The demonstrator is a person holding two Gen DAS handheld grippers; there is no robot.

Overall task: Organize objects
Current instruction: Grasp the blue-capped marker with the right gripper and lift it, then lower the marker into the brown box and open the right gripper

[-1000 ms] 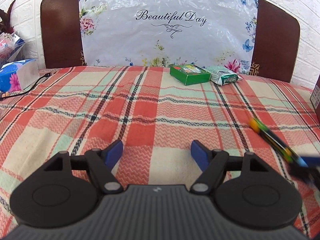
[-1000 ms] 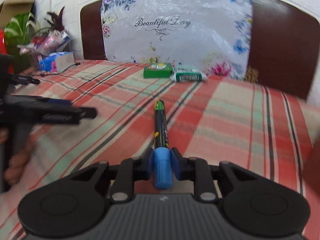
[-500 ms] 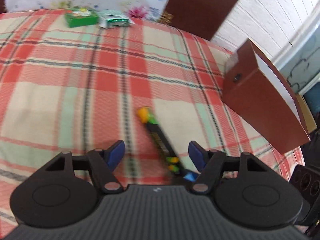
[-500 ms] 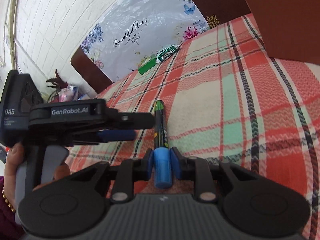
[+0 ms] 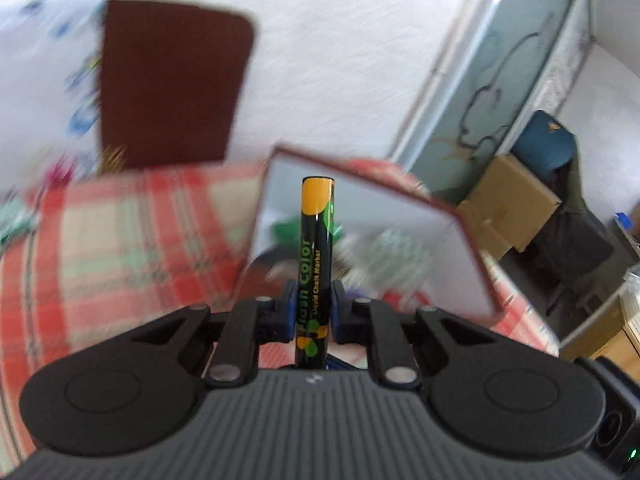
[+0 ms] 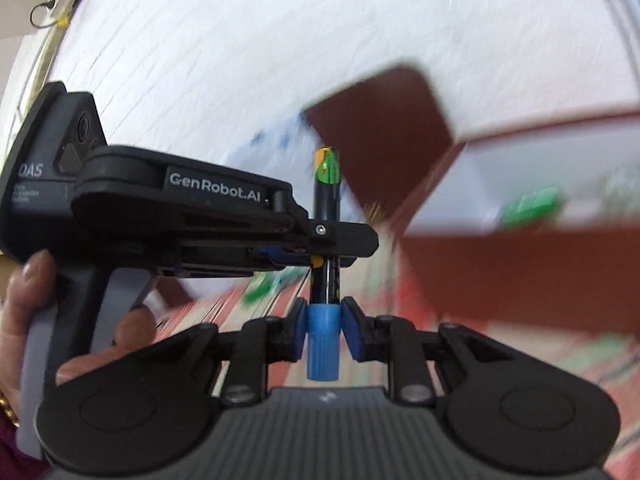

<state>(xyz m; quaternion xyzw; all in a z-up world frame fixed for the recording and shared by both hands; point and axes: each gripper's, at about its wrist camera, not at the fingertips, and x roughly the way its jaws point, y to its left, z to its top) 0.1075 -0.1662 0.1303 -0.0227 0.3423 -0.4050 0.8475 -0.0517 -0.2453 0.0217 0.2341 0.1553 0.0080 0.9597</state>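
Note:
A black chalk marker [image 5: 316,256] with an orange-green end and a blue cap [image 6: 322,340] is held by both grippers, lifted above the bed. My left gripper [image 5: 313,312] is shut on the marker's barrel. My right gripper [image 6: 322,328] is shut on the blue cap; the marker [image 6: 327,216] points up and away. The left gripper's body [image 6: 192,216] crosses the marker from the left in the right wrist view. An open red-brown box [image 5: 360,224] with a white inside lies just beyond the marker; it also shows in the right wrist view [image 6: 520,264].
The plaid bedspread [image 5: 120,248] lies below. A dark brown headboard [image 5: 168,88] stands behind. Green packets [image 6: 528,208] sit blurred inside the box. A cardboard carton [image 5: 512,208] and a blue chair stand at the far right by a glass door.
My left gripper has closed on the marker's barrel. Both grippers have lifted the marker and swung right toward the red-brown box. The background is motion-blurred.

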